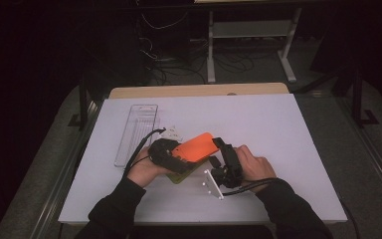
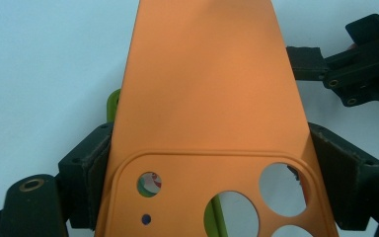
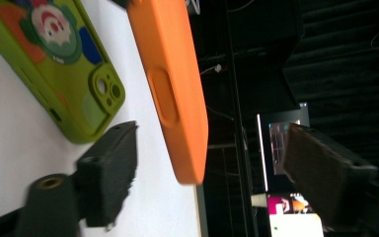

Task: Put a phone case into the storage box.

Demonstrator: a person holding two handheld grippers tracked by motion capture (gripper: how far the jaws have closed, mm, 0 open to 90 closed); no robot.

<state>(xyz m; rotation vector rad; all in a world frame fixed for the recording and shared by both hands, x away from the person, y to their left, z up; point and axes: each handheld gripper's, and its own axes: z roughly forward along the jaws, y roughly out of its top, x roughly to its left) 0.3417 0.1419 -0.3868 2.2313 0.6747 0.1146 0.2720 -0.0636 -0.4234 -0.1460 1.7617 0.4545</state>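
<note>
My left gripper is shut on an orange phone case, its pads pressing both long edges near the camera cut-outs. The case is held tilted above the table. Under it lies a green phone case with a cartoon print, flat on the white surface. My right gripper stands open around the free end of the orange case. One jaw is below that end and the other above it, with a gap on each side.
A clear plastic packaging tray lies to the left on the white table sheet. A wooden edge runs along the far side, with dark floor, cables and a stand beyond it.
</note>
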